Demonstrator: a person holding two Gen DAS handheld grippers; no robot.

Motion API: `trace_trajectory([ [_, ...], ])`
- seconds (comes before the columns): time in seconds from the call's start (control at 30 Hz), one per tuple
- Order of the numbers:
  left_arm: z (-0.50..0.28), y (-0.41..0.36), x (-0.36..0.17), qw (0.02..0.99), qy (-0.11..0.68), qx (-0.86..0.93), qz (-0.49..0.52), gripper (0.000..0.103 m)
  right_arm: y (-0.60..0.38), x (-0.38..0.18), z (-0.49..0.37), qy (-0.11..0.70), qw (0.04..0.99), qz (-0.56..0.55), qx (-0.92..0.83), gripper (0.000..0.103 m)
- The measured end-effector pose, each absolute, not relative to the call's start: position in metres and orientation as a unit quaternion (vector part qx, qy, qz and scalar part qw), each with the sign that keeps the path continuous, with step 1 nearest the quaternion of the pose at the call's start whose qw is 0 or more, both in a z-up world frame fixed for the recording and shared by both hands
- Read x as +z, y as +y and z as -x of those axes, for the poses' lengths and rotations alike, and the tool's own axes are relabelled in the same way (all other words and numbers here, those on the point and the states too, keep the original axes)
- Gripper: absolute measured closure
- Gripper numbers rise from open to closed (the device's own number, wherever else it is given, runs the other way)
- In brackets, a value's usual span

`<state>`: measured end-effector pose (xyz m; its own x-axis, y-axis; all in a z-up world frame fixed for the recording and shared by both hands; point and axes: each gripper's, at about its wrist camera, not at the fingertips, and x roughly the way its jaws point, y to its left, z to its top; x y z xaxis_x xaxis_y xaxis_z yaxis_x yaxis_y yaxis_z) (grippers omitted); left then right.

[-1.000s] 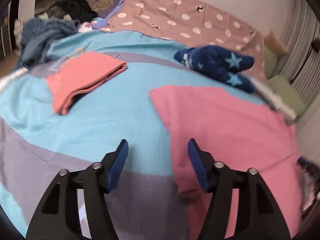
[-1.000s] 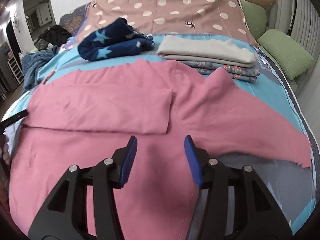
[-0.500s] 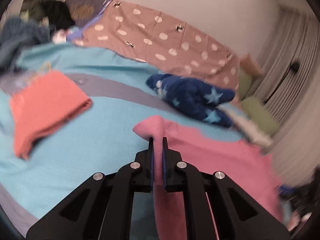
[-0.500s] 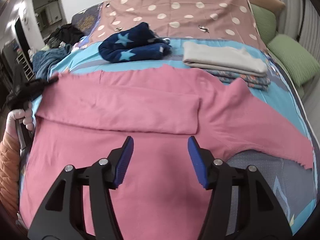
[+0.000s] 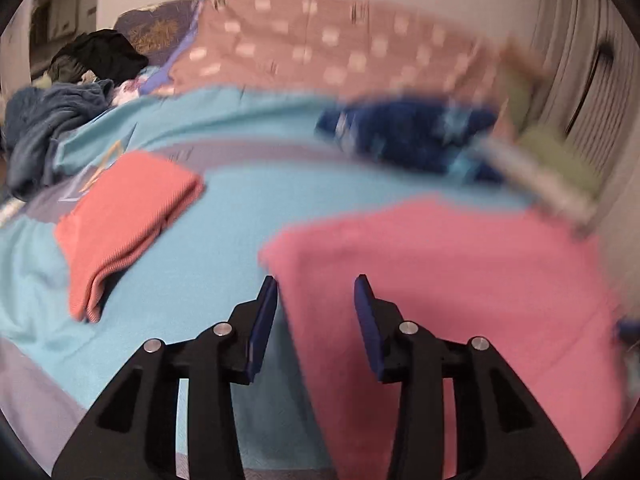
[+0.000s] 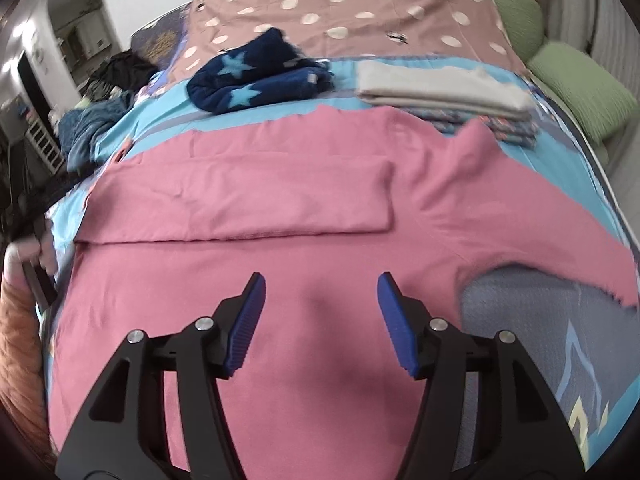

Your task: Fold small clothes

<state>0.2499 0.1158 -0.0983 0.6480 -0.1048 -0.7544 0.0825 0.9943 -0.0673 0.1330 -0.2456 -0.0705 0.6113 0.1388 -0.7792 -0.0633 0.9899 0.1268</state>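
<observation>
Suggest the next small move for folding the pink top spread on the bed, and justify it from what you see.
Probably send the right tongs, now open and empty above the pink fabric top, toward the unfolded sleeve trailing to the right. The other sleeve already lies folded across the body, so this one likely goes next. The left tongs are open too.

No legible text, labels, brands or numbers anywhere

A home bedroom: a bed (image 6: 592,184) with green pillows (image 6: 580,80), a polka-dot cover (image 6: 360,12) and piled clothes (image 6: 92,124).
</observation>
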Motion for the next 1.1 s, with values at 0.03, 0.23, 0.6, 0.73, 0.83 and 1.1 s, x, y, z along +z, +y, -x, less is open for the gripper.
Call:
trace_trajectory([
  [0.03,-0.25,0.112,-0.098,0.908,0.417,-0.044,0.0,0.059,-0.252,-0.071,-0.132,0.439,0.896,-0.053,0.049,0.044],
  [0.23,-0.215,0.108,-0.048,0.932,0.354,-0.07,0.038,0.061,-0.31,-0.072,-0.111,0.425,0.899,-0.109,0.014,0.043],
  [0.6,-0.21,-0.041,-0.061,0.888,0.402,-0.223,-0.026,0.061,-0.517,-0.113,-0.063,0.348,0.814,-0.447,-0.132,0.043],
  [0.73,-0.221,-0.074,-0.09,0.871,0.435,-0.228,-0.03,0.057,-0.584,-0.129,-0.043,0.31,0.779,-0.511,-0.19,0.041],
  [0.83,-0.219,-0.082,-0.093,0.87,0.429,-0.239,-0.038,0.038,-0.619,-0.141,-0.044,0.295,0.765,-0.537,-0.202,0.041],
  [1.1,-0.216,-0.092,-0.096,0.872,0.422,-0.241,-0.059,0.029,-0.653,-0.153,-0.079,0.257,0.761,-0.559,-0.203,0.055],
])
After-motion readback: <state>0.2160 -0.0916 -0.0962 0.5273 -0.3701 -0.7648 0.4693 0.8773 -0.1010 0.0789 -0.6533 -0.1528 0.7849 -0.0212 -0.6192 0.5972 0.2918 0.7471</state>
